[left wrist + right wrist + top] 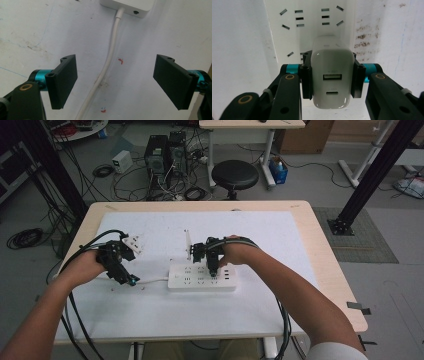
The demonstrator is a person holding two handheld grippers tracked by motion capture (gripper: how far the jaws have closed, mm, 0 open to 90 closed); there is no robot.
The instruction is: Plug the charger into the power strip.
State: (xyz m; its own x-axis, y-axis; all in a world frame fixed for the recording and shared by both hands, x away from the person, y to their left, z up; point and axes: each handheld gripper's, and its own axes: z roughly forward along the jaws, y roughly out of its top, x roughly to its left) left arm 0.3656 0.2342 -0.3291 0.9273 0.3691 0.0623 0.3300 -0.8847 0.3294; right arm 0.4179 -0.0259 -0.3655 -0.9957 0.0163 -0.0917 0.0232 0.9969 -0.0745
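White USB charger (331, 77) was clamped between right gripper (331, 75) jaws at frame centre, over the power strip (312, 22). Left gripper (115, 82) was held released, the strip's cable (107, 65) running between its jaws untouched.

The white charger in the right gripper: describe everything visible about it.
The charger is a glossy white plastic block with rounded corners. Its end facing the camera has two ports, a wide rectangular one above a small oval one. The right gripper clamps its two sides with the black jaws. It sits over the white power strip, pointing at the sockets; whether it is plugged in cannot be told.
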